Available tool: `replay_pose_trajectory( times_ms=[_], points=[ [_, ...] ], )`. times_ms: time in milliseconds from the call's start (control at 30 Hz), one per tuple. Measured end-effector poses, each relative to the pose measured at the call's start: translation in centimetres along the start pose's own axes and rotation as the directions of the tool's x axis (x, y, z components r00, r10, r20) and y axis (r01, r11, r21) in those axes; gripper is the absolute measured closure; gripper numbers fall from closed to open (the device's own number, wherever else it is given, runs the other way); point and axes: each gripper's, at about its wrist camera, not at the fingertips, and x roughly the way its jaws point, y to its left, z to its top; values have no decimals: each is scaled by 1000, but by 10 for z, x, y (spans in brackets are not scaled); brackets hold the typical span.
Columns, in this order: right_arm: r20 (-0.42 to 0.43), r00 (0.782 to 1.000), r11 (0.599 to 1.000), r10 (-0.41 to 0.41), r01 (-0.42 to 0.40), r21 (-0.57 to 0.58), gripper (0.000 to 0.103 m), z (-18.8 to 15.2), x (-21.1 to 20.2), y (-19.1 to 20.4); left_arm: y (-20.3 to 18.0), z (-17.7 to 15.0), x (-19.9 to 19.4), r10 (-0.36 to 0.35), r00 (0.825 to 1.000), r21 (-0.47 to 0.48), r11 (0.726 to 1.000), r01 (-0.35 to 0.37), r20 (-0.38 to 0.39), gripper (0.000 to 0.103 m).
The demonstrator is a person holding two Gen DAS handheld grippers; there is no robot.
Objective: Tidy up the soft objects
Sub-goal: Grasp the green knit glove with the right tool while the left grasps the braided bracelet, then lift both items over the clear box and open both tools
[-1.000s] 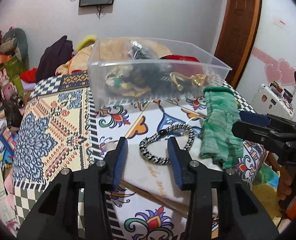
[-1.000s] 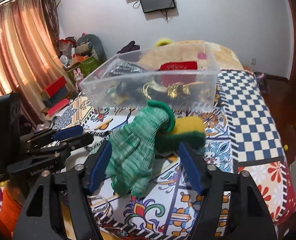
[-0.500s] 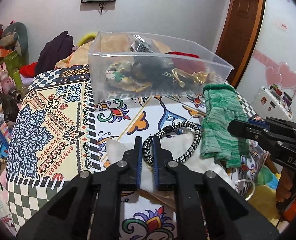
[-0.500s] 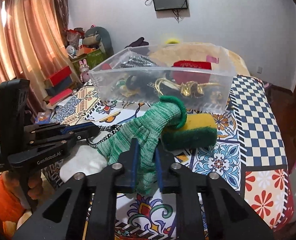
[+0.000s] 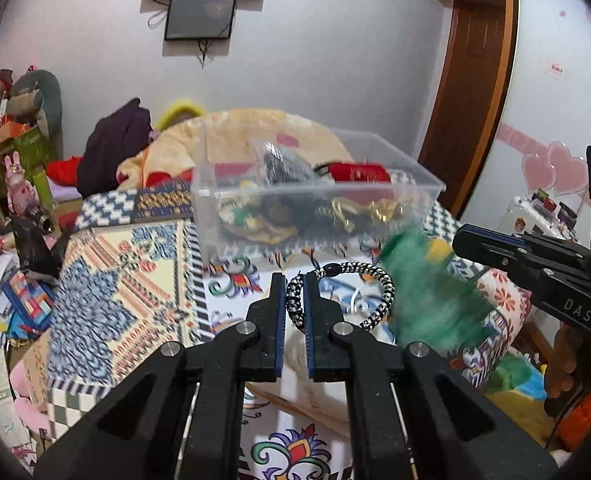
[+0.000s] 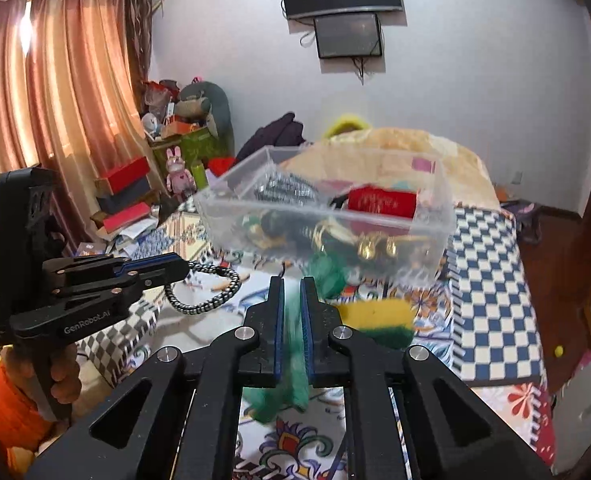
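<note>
Above the patterned bed (image 5: 127, 292), the left claw (image 5: 294, 300) pinches a braided cord loop (image 5: 347, 280); the right claw (image 6: 291, 304) clamps a blurred green glove (image 6: 295, 360), seemingly lifted, before the clear bin (image 6: 435, 248).

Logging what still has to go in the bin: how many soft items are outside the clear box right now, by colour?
Green glove, in the right gripper: 1
Black-and-white braided band, in the left gripper: 1
Yellow-and-green sponge, on the bedspread: 1
Total outside the clear box: 3
</note>
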Motion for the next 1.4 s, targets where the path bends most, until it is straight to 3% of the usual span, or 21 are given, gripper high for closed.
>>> replay_pose_trajectory(
  times_ms=[100, 200, 300, 367, 433, 600, 733, 833, 1100, 1400],
  points=[
    [20, 1000, 1000, 2, -2, -14, 96, 10, -3, 0, 2, 8, -8, 15, 999, -1, 1000, -15, 32, 96],
    [-16, 1000, 1000, -24, 24, -9, 95, 11, 1, -1, 5, 10, -14, 17, 999, -12, 1000, -17, 49, 96],
    [-54, 997, 999, -52, 51, -13, 71, 1, 5, -4, 7, 8, -16, 26, 998, -18, 1000, -25, 51, 96],
    [-80, 994, 998, -70, 70, -1, 46, -10, 8, -8, 11, 7, -16, 14, 999, -31, 999, -13, 49, 96],
    [-107, 991, 997, -77, 78, 7, 41, -19, 11, -11, 12, 5, -14, 8, 999, -39, 999, -7, 44, 96],
    [-199, 977, 997, -71, 73, 3, 41, -34, 32, -14, 11, 3, -12, 8, 999, -39, 999, -6, 37, 96],
    [-200, 979, 999, -38, 39, 1, 77, -37, 32, -14, 11, 3, -13, 4, 999, -48, 999, -2, 48, 96],
    [-173, 985, 999, -30, 28, -15, 87, -33, 23, -10, 12, 4, -13, 9, 999, -52, 999, -7, 50, 96],
    [-37, 999, 999, -16, 15, -49, 89, -10, -8, -5, 18, 16, -16, 18, 997, -67, 998, -13, 73, 96],
    [94, 994, 997, -62, 66, -36, 89, 34, -11, -14, 29, 51, -13, 93, 985, -81, 993, -81, 147, 96]
  ],
)
